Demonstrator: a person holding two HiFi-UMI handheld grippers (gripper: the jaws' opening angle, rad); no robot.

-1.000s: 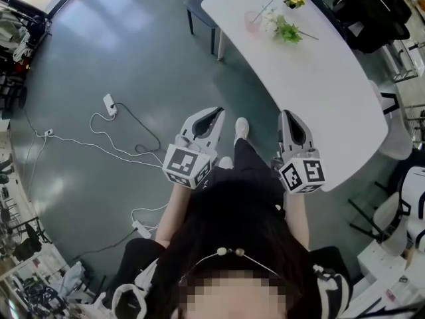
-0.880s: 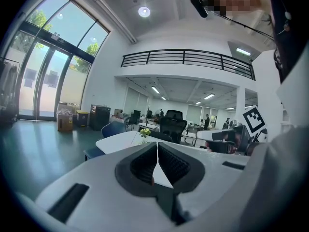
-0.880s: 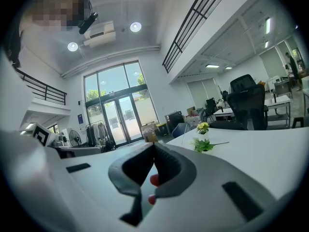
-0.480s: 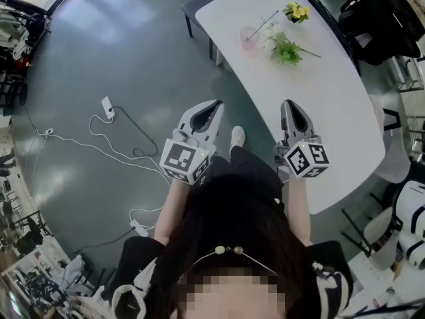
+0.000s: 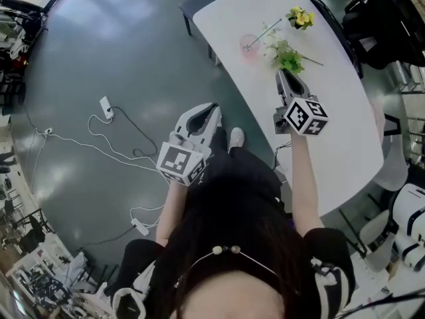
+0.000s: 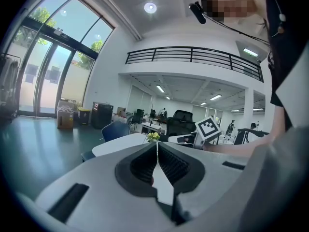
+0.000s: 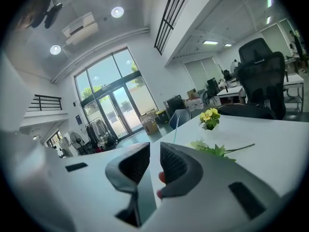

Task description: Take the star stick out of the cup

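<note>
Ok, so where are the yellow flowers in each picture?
Head view: yellow flowers near the top, right of middle, at the white table's far end.
Left gripper view: yellow flowers small, near the centre.
Right gripper view: yellow flowers right of centre.
Shared landmark: the white table they stand on.

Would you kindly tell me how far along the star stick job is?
Nothing is done: the star stick stands in the cup. In hand: the right gripper hovers over the table short of the cup, jaws apart and empty; the left gripper is shut, off the table. Left: grip the stick and lift it out.
</note>
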